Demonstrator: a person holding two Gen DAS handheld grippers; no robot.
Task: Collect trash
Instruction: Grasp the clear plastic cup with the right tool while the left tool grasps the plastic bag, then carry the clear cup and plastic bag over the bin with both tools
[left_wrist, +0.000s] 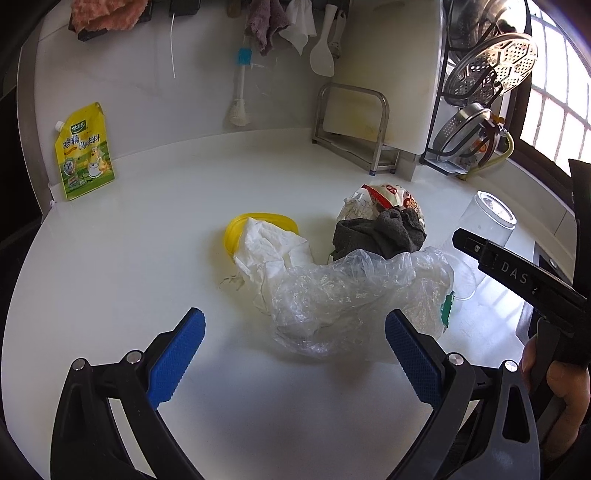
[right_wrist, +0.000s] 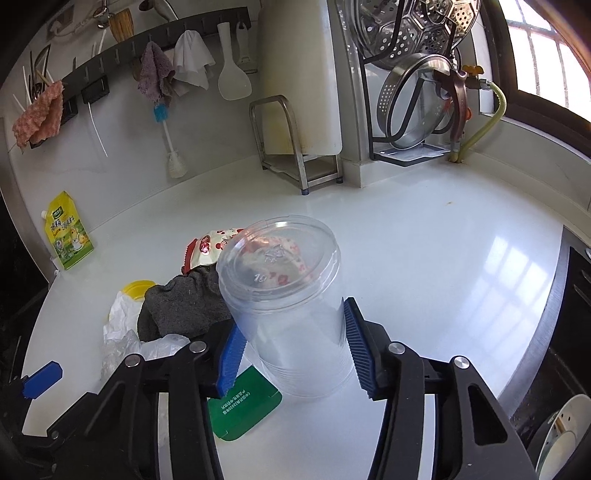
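A pile of trash lies on the white counter (left_wrist: 110, 258): a crumpled clear plastic bag (left_wrist: 347, 295), white crumpled paper (left_wrist: 273, 251) over a yellow lid (left_wrist: 236, 229), a grey cloth (left_wrist: 380, 232) and a red-and-white snack wrapper (left_wrist: 388, 195). My left gripper (left_wrist: 295, 354) is open and empty, just in front of the plastic bag. My right gripper (right_wrist: 291, 347) is shut on an upside-down clear plastic cup (right_wrist: 284, 295), its pads (right_wrist: 354, 347) on both sides. A green card (right_wrist: 243, 406) lies under the cup. The cup also shows in the left wrist view (left_wrist: 491, 218).
A yellow seasoning pouch (left_wrist: 85, 151) leans on the back wall at left. A metal rack (left_wrist: 354, 129) with a white cutting board, and a rack of steel steamer trays (right_wrist: 410, 92), stand at the back right. Cloths and utensils hang on the wall. A stove edge (right_wrist: 554, 295) is at right.
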